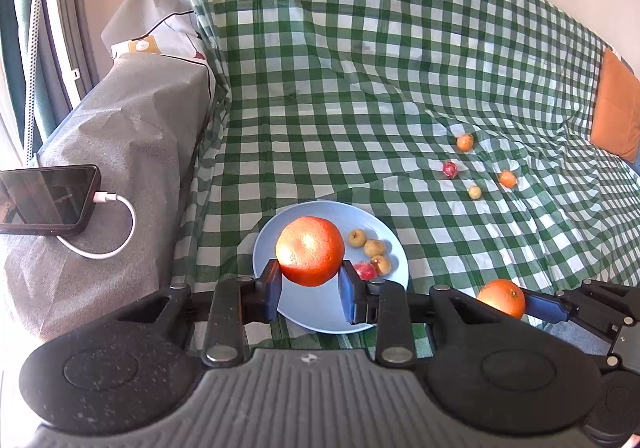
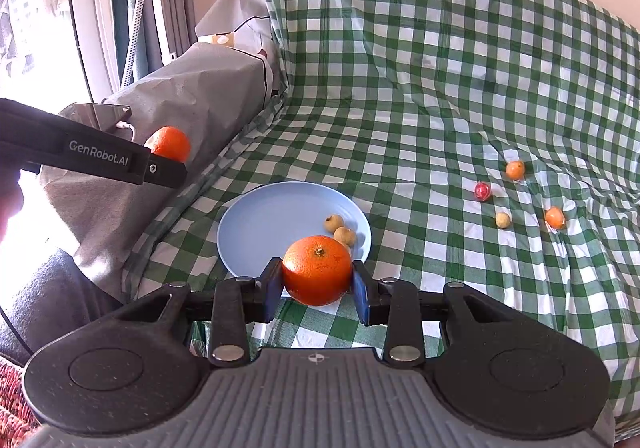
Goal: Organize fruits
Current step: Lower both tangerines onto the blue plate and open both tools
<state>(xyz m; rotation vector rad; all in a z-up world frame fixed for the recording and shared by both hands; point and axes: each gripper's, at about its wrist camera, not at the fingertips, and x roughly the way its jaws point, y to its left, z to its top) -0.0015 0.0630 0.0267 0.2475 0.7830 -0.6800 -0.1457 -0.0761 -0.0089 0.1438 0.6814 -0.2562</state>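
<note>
both grippers, left (image 1: 309, 290) and right (image 2: 316, 290), have jaws clamped on an orange each; i lower onto bare plate (image 1: 276, 232), clear of small fruits (image 1: 372, 250).

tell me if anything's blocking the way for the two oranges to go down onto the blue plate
Nothing visible blocks either one. The left gripper holds its orange above the bare part of the blue plate. The right gripper holds its orange over the near rim; the small fruits lie just beyond it.
</note>
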